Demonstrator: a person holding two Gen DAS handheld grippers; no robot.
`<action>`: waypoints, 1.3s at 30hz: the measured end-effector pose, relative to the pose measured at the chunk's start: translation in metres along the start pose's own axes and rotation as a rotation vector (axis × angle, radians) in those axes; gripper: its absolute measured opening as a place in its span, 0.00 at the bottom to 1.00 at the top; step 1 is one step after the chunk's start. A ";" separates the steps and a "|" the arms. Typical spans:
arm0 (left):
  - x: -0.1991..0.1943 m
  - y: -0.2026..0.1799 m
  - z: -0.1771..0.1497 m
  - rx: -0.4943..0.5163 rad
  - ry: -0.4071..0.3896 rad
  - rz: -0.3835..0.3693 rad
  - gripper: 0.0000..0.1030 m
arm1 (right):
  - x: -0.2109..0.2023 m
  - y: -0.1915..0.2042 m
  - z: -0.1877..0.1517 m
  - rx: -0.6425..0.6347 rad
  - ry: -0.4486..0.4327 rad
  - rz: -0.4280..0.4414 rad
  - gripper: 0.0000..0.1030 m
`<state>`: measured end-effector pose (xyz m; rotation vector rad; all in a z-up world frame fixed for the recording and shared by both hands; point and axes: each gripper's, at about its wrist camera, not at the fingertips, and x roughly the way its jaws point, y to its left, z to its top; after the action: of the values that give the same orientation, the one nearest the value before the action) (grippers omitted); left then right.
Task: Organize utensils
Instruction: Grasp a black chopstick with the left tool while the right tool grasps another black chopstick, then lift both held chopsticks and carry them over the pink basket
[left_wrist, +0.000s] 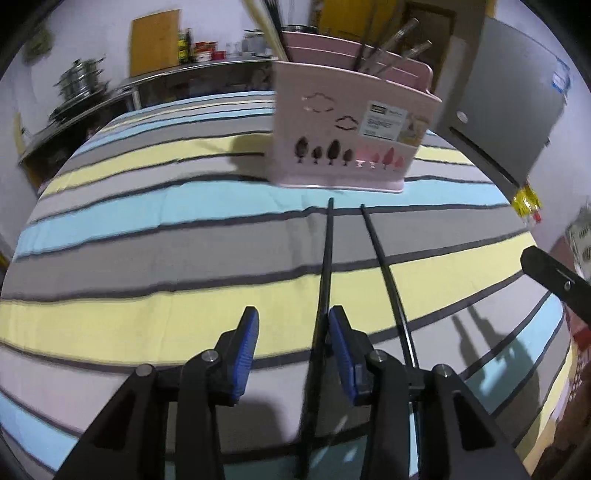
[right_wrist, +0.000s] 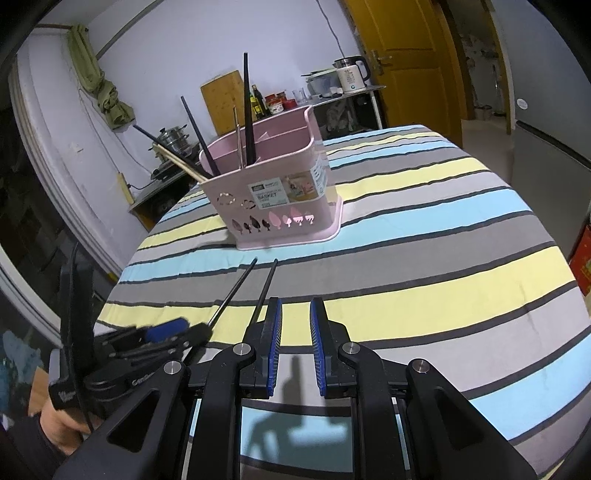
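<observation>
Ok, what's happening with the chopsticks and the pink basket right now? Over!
Left gripper open over one black chopstick; other chopstick beside it. Right gripper open, empty. Pink basket ahead, already holding utensils. Nothing between.

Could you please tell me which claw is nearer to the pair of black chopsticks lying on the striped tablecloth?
Left. The left claw is open right over the pair of black chopsticks, one running between its pads; the right claw sits beside them, open and empty.

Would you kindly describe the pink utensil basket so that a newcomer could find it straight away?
On the striped tablecloth, look toward the far middle of the table. The pink basket stands upright there, beyond the tips of two black chopsticks lying on the cloth. It alone has cloud and tree cut-outs, a white label, and chopsticks sticking up from it.
</observation>
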<state>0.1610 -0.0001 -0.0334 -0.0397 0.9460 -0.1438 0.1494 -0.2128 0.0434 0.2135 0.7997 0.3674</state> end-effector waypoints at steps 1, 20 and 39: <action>0.002 -0.002 0.004 0.010 0.002 -0.011 0.40 | 0.000 0.000 0.000 -0.001 0.002 -0.001 0.15; 0.007 0.047 0.015 -0.081 0.000 -0.013 0.06 | 0.055 0.027 0.015 -0.067 0.084 0.022 0.15; 0.043 0.043 0.062 0.005 0.051 -0.028 0.10 | 0.132 0.046 0.029 -0.127 0.209 -0.084 0.11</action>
<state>0.2406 0.0350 -0.0357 -0.0453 0.9958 -0.1740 0.2439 -0.1196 -0.0087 0.0218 0.9840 0.3635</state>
